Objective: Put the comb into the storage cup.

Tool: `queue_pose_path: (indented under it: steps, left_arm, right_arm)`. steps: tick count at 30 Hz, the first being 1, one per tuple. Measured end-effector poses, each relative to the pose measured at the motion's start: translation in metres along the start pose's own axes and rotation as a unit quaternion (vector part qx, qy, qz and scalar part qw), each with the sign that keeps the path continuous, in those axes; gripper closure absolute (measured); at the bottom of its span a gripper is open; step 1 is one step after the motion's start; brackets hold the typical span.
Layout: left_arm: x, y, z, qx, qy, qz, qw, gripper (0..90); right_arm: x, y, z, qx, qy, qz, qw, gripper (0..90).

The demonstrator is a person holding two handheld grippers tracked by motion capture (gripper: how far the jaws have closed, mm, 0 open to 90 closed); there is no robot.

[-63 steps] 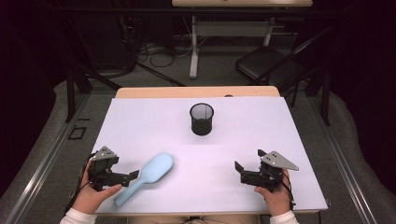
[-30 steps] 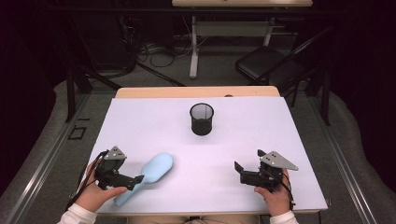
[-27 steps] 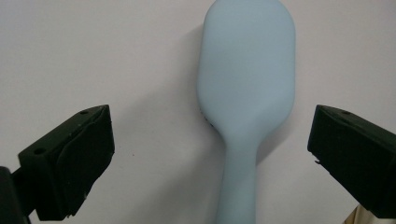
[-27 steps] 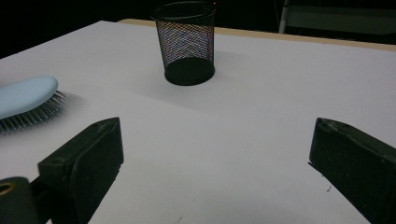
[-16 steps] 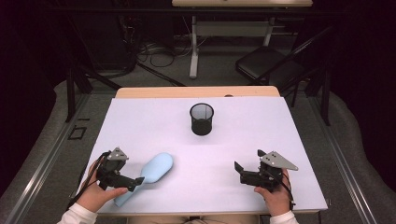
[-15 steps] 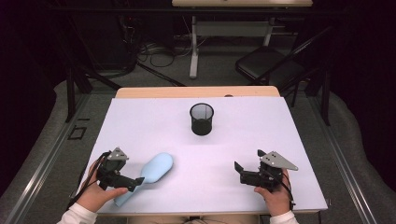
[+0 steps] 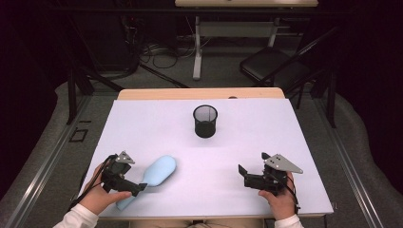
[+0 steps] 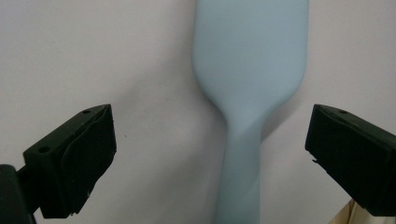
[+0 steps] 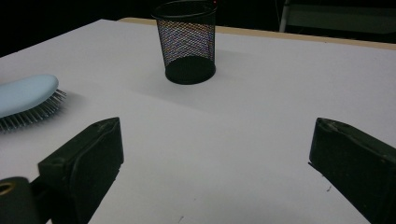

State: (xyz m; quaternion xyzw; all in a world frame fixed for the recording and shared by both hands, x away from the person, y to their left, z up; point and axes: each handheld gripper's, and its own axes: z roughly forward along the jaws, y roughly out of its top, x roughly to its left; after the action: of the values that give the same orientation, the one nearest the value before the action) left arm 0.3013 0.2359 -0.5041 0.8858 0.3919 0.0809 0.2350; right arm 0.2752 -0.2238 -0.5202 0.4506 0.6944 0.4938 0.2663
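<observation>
Straddling the hairbrush (image 8: pixel 250 93) handle, my left claw (image 8: pixel 210 154) is spread wide, the brush's long axis running straight ahead between the jaws, bristles down on the bench (image 7: pixel 237 142). My right claw (image 9: pixel 215 172), also spread, waits well apart, holding nothing.

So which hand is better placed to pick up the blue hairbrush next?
Left. The left claw is open with its jaws on either side of the hairbrush handle. The right claw is open too, but sits across the table, well apart from the brush.
</observation>
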Motion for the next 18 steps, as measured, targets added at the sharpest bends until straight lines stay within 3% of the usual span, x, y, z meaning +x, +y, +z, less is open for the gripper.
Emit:
queue_pose_path:
  steps: [18]
  left_arm:
    - [0.0010,0.0043,0.0066,0.041,-0.004,0.007,0.9991,2.2]
  right_arm:
    - [0.0006,-0.0002,0.0003,0.000,0.001,-0.001,1.0000,2.6]
